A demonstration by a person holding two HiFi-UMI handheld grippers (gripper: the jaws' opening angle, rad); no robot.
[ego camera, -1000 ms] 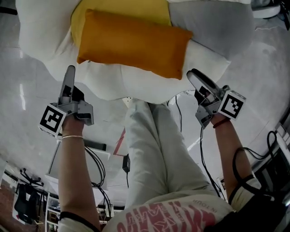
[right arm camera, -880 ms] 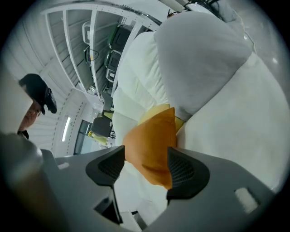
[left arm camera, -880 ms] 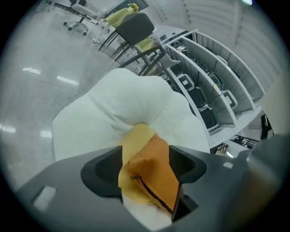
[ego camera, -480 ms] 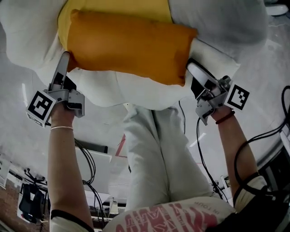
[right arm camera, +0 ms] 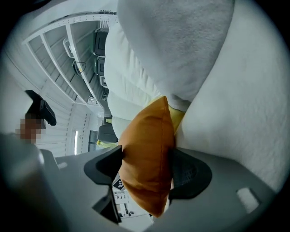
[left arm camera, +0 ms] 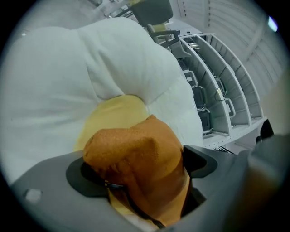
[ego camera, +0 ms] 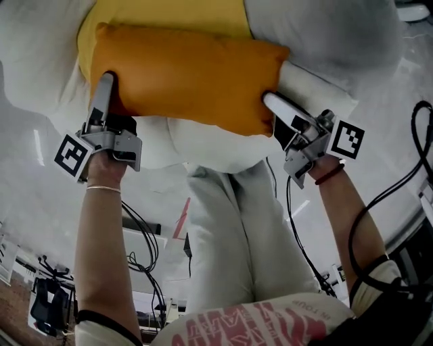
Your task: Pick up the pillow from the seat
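An orange pillow (ego camera: 183,74) lies on a white puffy seat (ego camera: 40,61), partly on a yellow cushion (ego camera: 169,13). My left gripper (ego camera: 105,88) is at the pillow's left end. In the left gripper view the orange corner (left arm camera: 136,149) bulges between the jaws of this gripper (left arm camera: 142,165), which are opening. My right gripper (ego camera: 270,111) is at the pillow's right end. In the right gripper view the pillow's edge (right arm camera: 147,145) fills the gap of that gripper (right arm camera: 145,165), whose jaws are closing with both pads against the fabric.
A grey cushion (ego camera: 325,27) leans on the seat at the upper right. The person's legs in white trousers (ego camera: 230,230) stand just below the seat's front edge. Cables (ego camera: 142,250) trail on the shiny floor. Grey shelving (left arm camera: 217,90) stands behind the seat.
Both grippers have moved up from below the seat's front to the pillow's two ends. The pillow's corners now sit between their jaws, and the view has drawn closer to the seat.
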